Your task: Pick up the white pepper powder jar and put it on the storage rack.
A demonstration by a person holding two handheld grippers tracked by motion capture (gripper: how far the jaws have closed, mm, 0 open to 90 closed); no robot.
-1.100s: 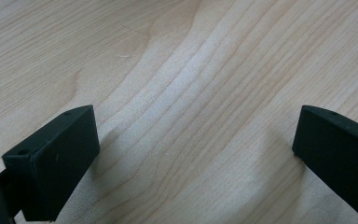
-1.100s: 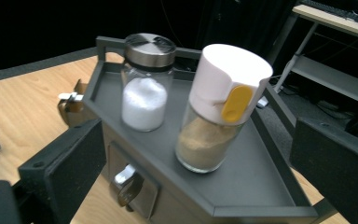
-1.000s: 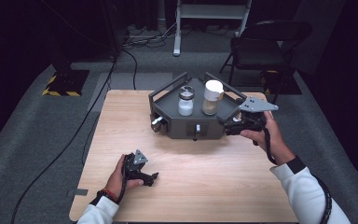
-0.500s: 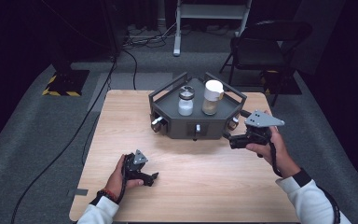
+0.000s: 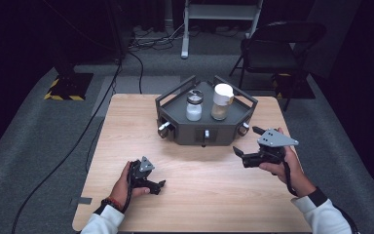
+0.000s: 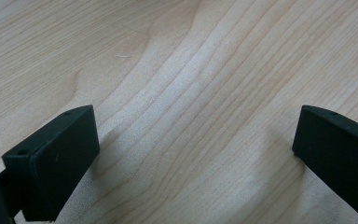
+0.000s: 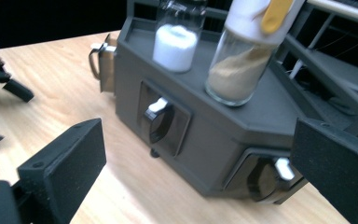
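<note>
A dark grey stand (image 5: 190, 130) with side rails and front knobs sits at the back middle of the wooden table (image 5: 202, 200). On it stand a glass jar of white powder (image 5: 194, 107) and a white-lidded jar of tan powder (image 5: 221, 102). My right gripper (image 5: 246, 141) hovers open just off the stand's front right corner and holds nothing. Its own view faces the stand (image 7: 214, 140), both jars (image 7: 176, 42) (image 7: 240, 65) and two knobs (image 7: 161, 116) (image 7: 279, 170). My left gripper (image 5: 155, 184) rests open near the front left, its jaws wide over bare wood (image 6: 191, 93).
A folding chair (image 5: 277, 44) stands behind the table's right corner. A desk frame (image 5: 221, 14) and cables (image 5: 102, 122) lie on the grey floor beyond and to the left. A strip of tape (image 5: 83, 201) marks the table's front left edge.
My right gripper has drawn back from the stand's right side toward the person and lower over the table. The left gripper has stayed put.
</note>
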